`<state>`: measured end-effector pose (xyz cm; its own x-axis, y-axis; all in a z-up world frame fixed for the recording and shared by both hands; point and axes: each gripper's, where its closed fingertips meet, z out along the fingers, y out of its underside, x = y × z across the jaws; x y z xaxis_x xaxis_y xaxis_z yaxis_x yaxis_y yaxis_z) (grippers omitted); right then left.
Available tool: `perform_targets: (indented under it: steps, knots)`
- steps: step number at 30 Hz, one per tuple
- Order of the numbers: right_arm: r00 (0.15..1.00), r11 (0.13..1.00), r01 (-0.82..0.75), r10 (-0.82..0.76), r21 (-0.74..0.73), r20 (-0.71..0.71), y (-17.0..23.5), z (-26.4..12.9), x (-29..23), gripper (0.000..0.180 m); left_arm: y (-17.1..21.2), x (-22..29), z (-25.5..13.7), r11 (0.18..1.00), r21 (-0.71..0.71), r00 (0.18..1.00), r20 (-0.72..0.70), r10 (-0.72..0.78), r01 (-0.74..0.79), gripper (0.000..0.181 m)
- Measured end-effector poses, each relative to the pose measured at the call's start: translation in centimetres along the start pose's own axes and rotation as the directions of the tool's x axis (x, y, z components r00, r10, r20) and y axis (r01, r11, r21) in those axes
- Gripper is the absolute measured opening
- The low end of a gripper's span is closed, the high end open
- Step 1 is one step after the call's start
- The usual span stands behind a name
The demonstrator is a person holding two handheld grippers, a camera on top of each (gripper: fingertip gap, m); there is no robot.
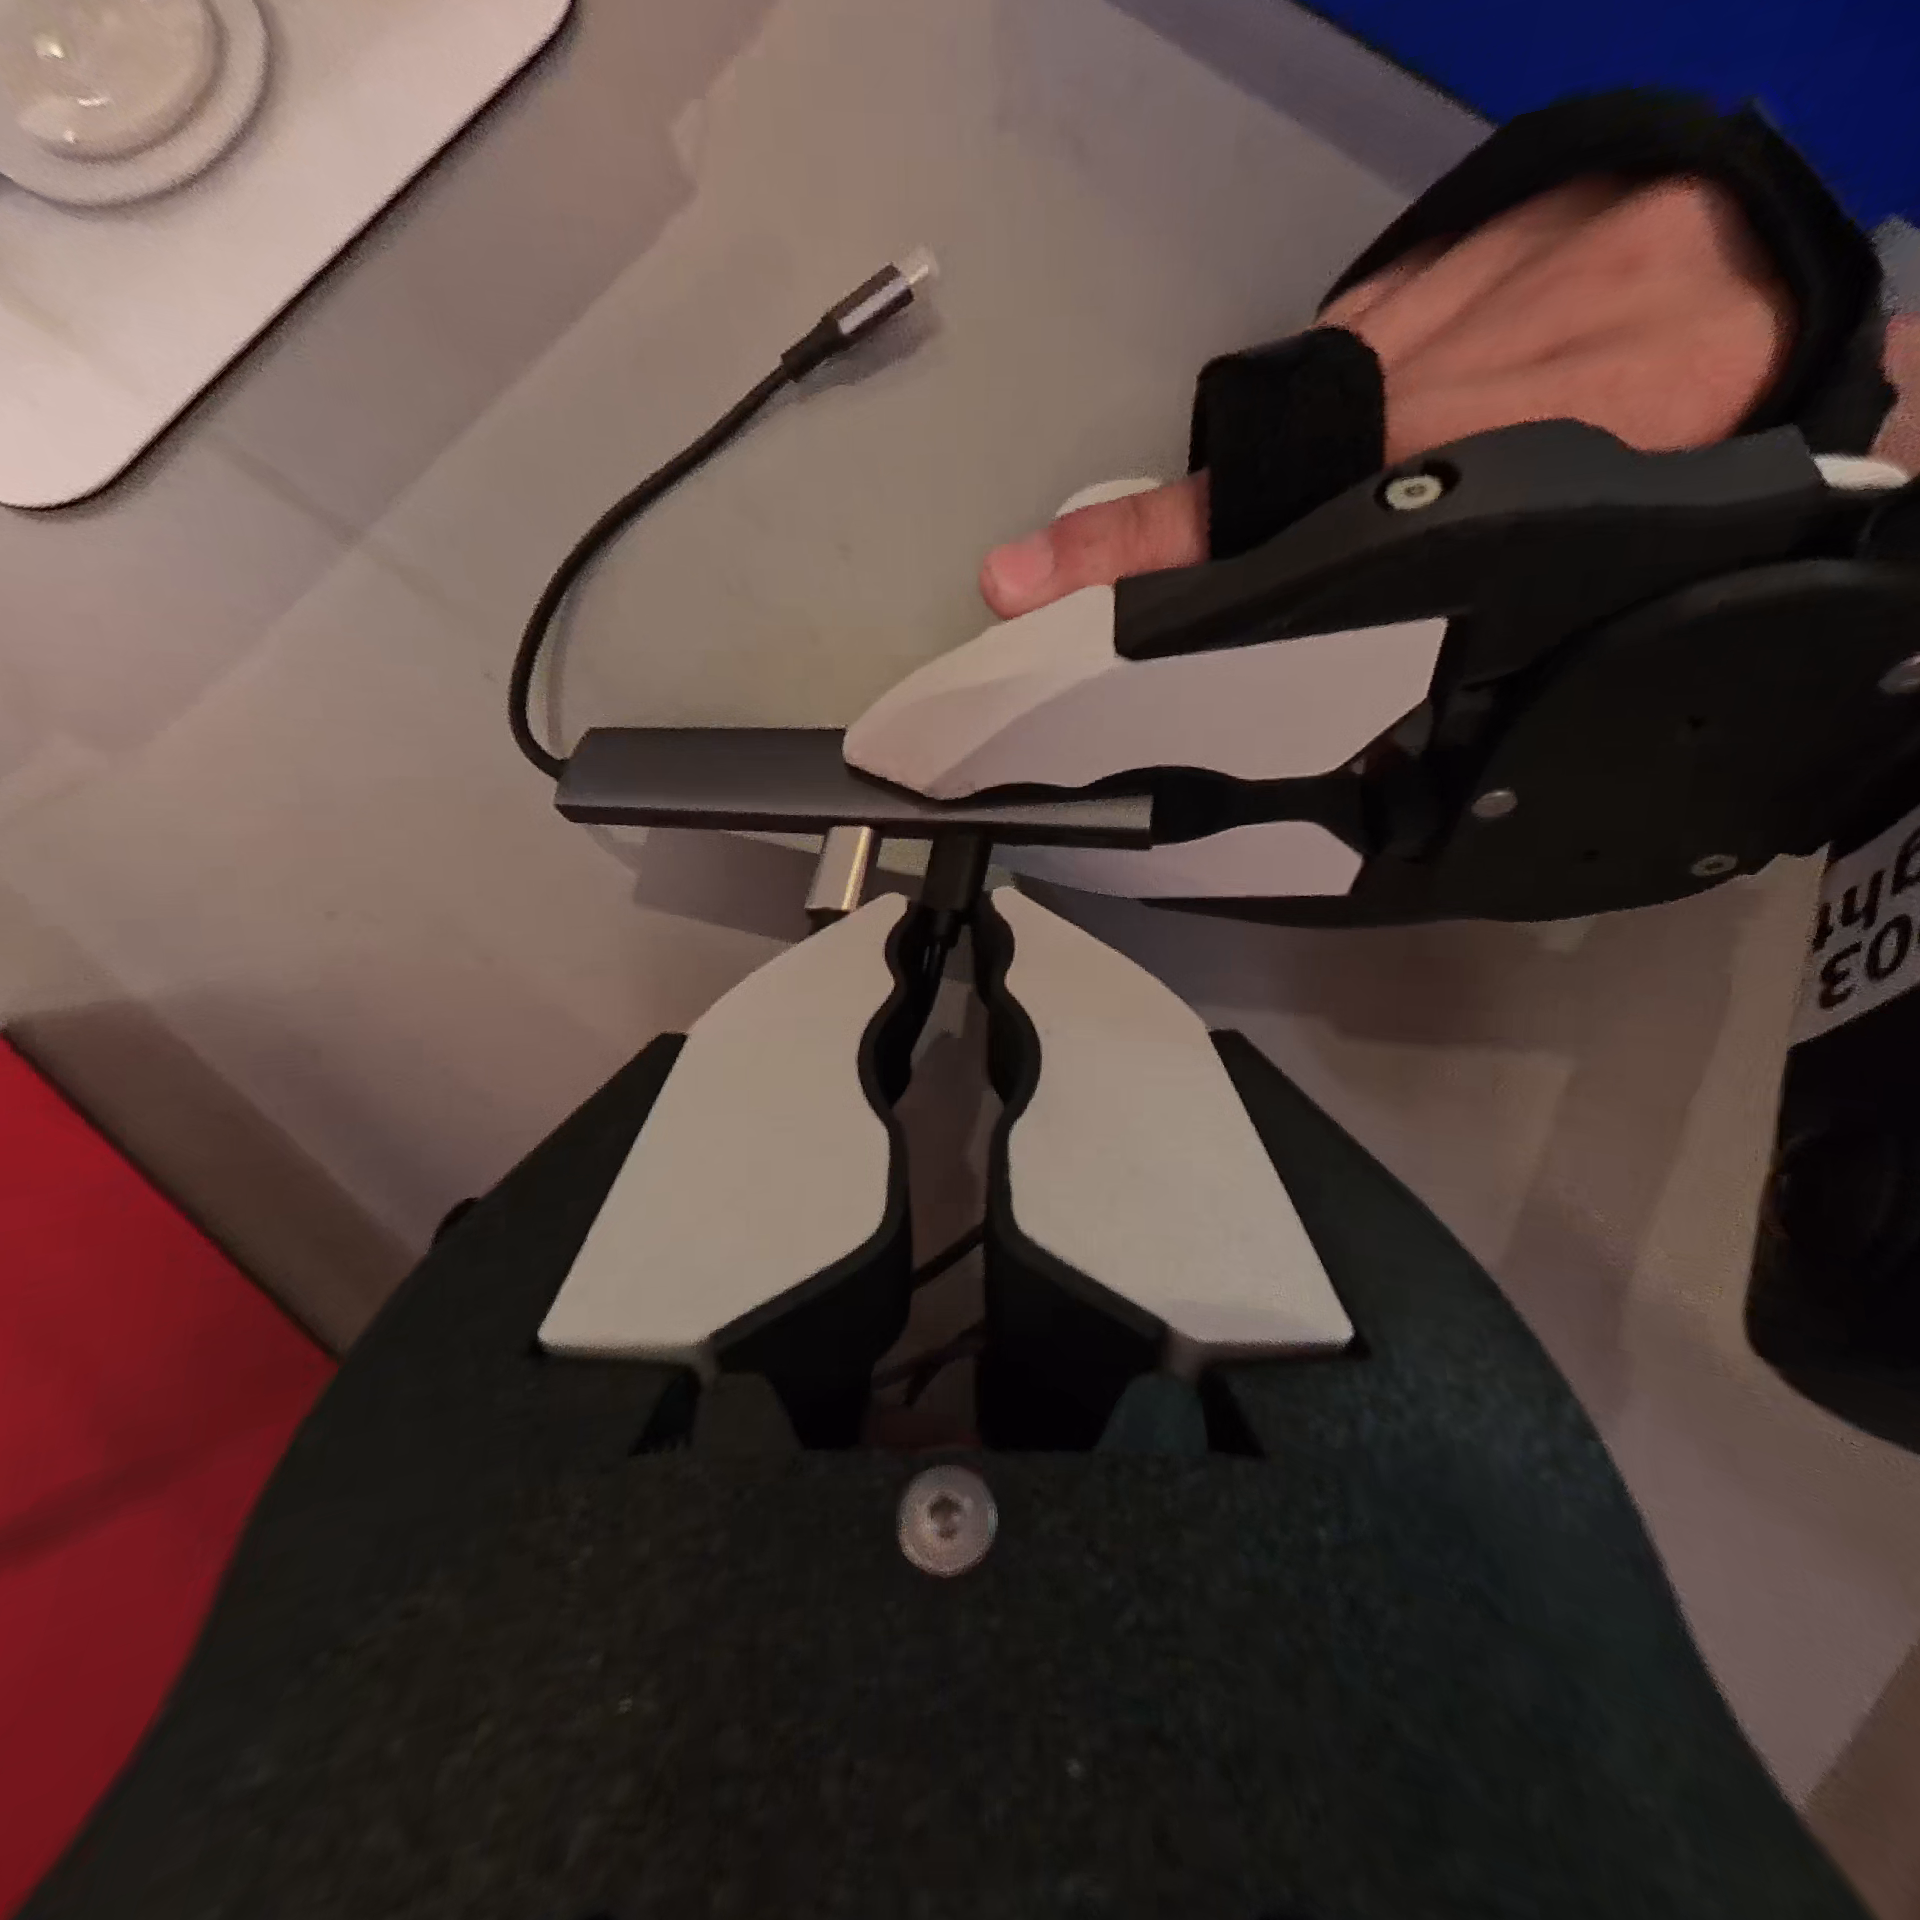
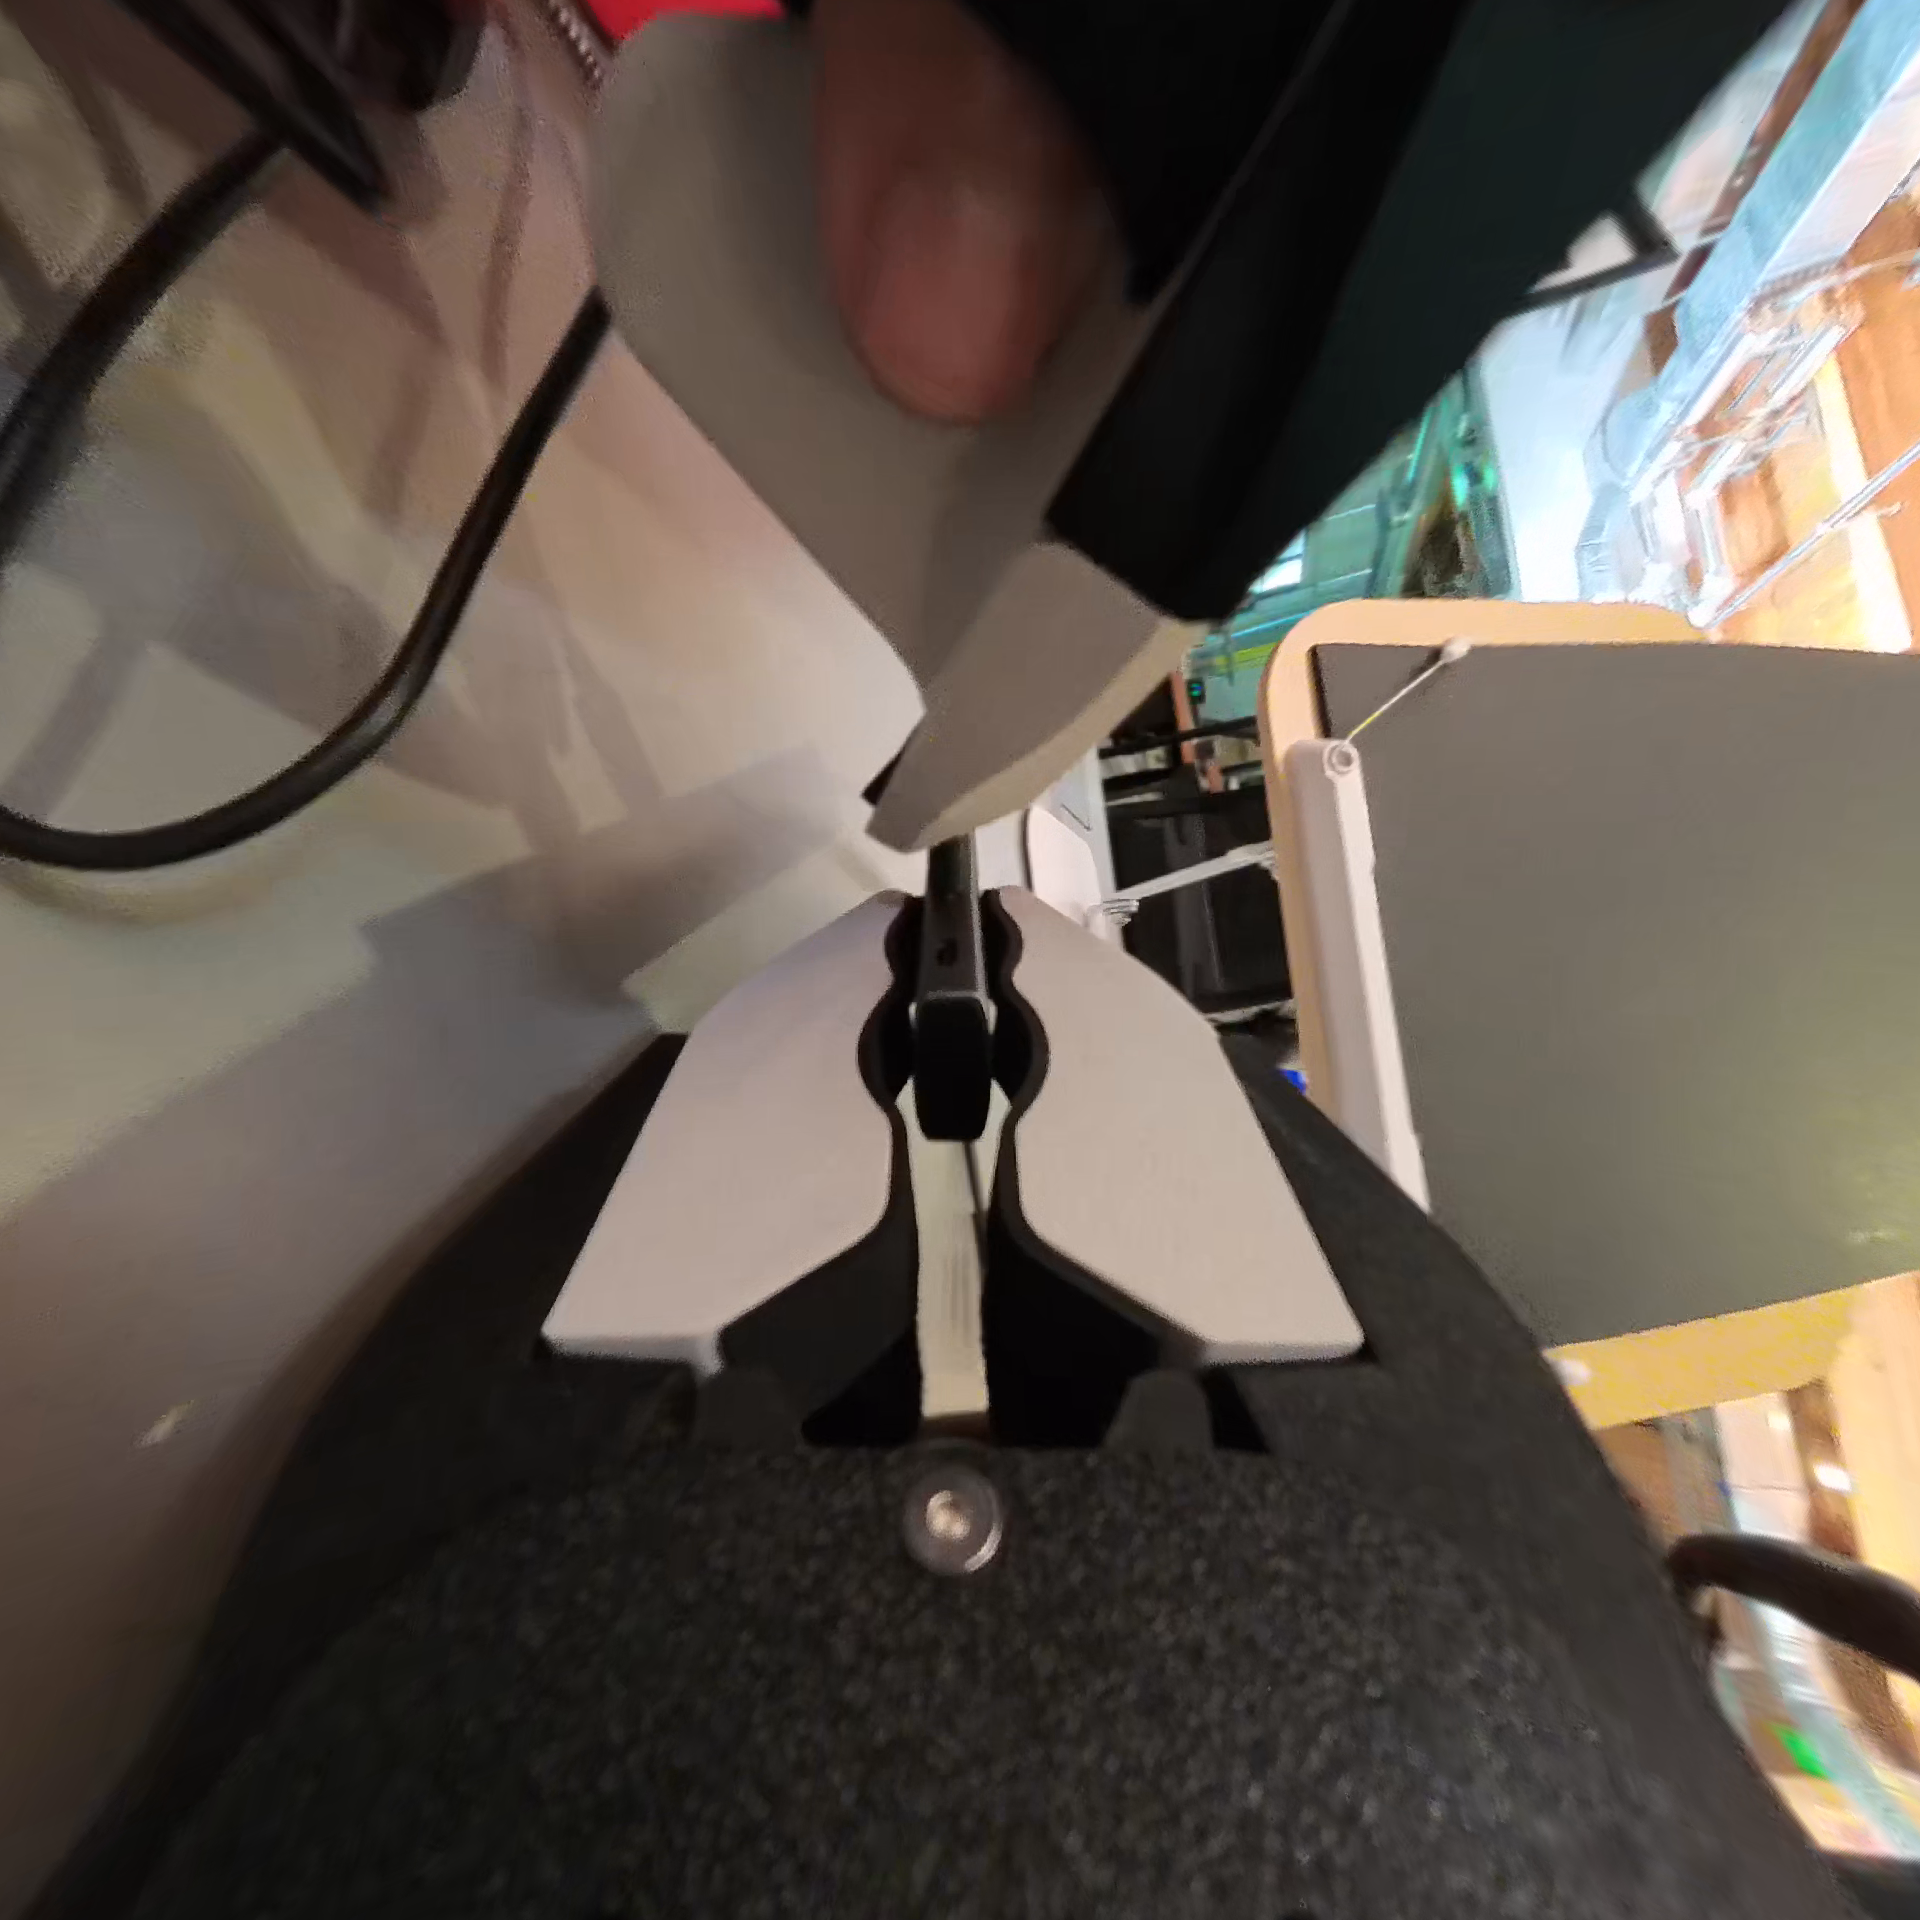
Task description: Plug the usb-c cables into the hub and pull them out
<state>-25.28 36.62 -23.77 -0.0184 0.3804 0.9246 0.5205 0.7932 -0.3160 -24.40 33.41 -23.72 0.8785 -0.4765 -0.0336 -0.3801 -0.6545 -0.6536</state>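
A dark grey hub (image 1: 707,774) is held level above the table by my right gripper (image 1: 935,816), which comes in from the right and is shut on its right end. My left gripper (image 1: 945,920) is shut on a black USB-C plug (image 1: 961,862) whose tip meets the hub's near edge; how deep it sits is hidden. A silver plug (image 1: 844,878) sticks out of the same edge just to its left. In the right wrist view my right gripper (image 2: 948,920) clamps the hub (image 2: 948,1049) end-on, and a left gripper finger (image 2: 935,675) reaches in from above.
The hub's own black lead (image 1: 623,520) curls over the grey table (image 1: 1039,312) to a loose silver plug (image 1: 883,301). A pale grey pad (image 1: 208,343) with a glass dome (image 1: 104,94) lies top left. A red surface (image 1: 104,1299) lies at the left. A dark panel (image 2: 1610,987) stands beyond the table. The grippers are tip to tip, or close to it.
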Motion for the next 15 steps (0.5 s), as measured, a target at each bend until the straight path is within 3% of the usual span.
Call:
perform_targets:
  steps: [2, 4, 7, 9, 12, 15]
  knots:
    - [1.0, 0.999, -0.022, 0.023, 0.026, -0.008, 0.1, -0.1, 0.5, 0.01, -0.5, 0.1, -0.4, 1.0, 0.024, 0.999, 0.035, -0.01, 0.009, 0.009]
    - [0.996, 0.996, -0.086, 0.086, 0.011, -0.022, 0.7, -0.2, 1.3, 0.01, -1.4, 0.7, -2.3, 0.998, 0.065, 0.996, 0.086, -0.016, 0.01, 0.025]
    - [0.971, 0.971, -0.238, 0.237, -0.021, -0.02, 2.2, -0.6, 2.5, 0.01, -2.4, 2.2, -7.8, 0.975, 0.216, 0.987, 0.137, -0.08, 0.049, 0.031]
    - [0.928, 0.927, -0.373, 0.373, -0.036, -0.009, 2.6, -1.0, 4.0, 0.01, -1.6, 4.3, -11.5, 0.933, 0.342, 0.984, 0.087, -0.152, 0.114, 0.031]
    - [0.795, 0.795, -0.606, 0.606, -0.004, 0.009, 2.0, -2.4, 8.6, 0.009, 2.6, 6.4, -14.8, 0.877, 0.455, 0.978, 0.052, -0.202, 0.156, 0.03]
    - [0.62, 0.618, -0.785, 0.781, 0.046, 0.072, 0.9, -4.8, 14.9, 0.01, 8.5, 7.0, -14.6, 0.847, 0.479, 0.957, 0.044, -0.285, 0.23, 0.027]
